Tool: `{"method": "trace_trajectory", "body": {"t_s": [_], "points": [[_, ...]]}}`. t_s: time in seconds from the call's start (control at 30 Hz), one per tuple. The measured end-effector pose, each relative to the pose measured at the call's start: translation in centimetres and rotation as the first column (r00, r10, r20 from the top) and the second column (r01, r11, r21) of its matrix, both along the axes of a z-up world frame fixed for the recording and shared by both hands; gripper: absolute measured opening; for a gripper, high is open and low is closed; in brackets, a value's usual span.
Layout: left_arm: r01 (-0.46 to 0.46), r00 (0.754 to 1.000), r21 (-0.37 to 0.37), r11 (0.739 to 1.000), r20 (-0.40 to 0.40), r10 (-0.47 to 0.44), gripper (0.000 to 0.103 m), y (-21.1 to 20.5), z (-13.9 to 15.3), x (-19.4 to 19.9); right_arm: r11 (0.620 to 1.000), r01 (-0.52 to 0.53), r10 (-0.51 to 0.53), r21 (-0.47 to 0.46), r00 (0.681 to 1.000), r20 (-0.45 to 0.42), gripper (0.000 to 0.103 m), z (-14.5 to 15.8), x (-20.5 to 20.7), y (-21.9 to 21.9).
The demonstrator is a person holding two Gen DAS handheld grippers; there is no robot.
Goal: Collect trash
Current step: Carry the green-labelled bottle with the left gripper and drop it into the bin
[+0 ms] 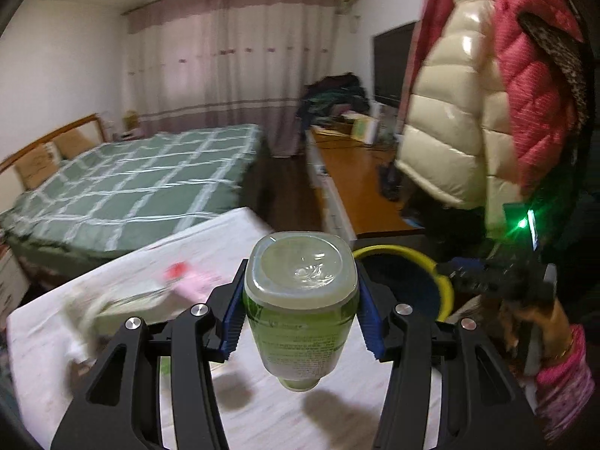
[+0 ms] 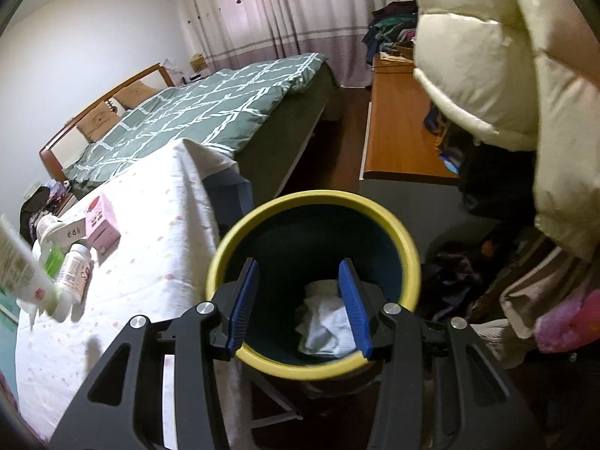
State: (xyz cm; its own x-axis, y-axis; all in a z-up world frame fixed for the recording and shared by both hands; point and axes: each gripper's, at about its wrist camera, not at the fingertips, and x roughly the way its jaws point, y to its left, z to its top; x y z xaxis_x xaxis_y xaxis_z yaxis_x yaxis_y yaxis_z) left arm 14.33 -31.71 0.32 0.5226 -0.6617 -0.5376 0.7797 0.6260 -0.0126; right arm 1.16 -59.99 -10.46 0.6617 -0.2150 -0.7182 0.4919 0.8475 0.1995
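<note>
In the lower centre of the left wrist view, the left gripper [image 1: 300,313] pinches a clear plastic bottle with a green label and a rounded-square base [image 1: 300,311], its base turned toward the camera and its neck pointing down over the white cloth-covered table [image 1: 262,412]. The blue pads [image 1: 233,318] press the bottle's two flat sides near its upper body. It looks empty or nearly so — probably light, thin-walled and smooth, so it would dent under a hard squeeze and could slip if held loosely; the flat sides where the pads sit seem the sound place to hold it.

The round bin with a yellow rim and dark inside [image 2: 315,285] fills the centre of the right wrist view, crumpled white paper [image 2: 326,326] lying at its bottom. The right gripper [image 2: 300,305] is spread and holds nothing, poised over the bin's mouth. At the left of that frame a pink carton [image 2: 100,221] and a small white pill bottle [image 2: 73,273] lie on the table.
</note>
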Motion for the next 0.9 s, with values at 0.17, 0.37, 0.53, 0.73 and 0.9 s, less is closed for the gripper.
{"method": "trace_trajectory", "body": {"t_s": [0.17, 0.37, 0.53, 0.73, 0.9], "points": [[0.107, 0.994, 0.019, 0.994, -0.027, -0.107, 0.052, -8.7, -1.7, -0.5, 1.0, 0.027, -0.027, 0.011, 1.0, -0.017, 0.043, -0.9, -1.8, -1.8], [0.14, 0.988, 0.082, 0.987, -0.078, -0.134, 0.052, -16.5, -5.7, 0.0, 0.999, 0.045, -0.044, 0.025, 0.998, -0.036, 0.043, -1.9, -3.3, -3.3], [0.156, 0.981, 0.127, 0.979, -0.134, -0.139, 0.052, -21.1, -9.4, 0.5, 0.998, 0.052, -0.05, 0.032, 0.998, -0.044, 0.043, -2.5, -3.9, -3.9], [0.153, 0.977, 0.184, 0.971, -0.178, -0.12, 0.052, -23.2, -12.3, 0.9, 0.998, 0.051, -0.049, 0.034, 0.997, -0.057, 0.043, -3.0, -3.8, -3.8], [0.142, 0.977, 0.2, 0.969, -0.186, -0.105, 0.06, -22.5, -13.0, 0.9, 0.998, 0.058, -0.056, 0.025, 0.996, -0.065, 0.043, -2.8, -3.6, -3.4]]}}
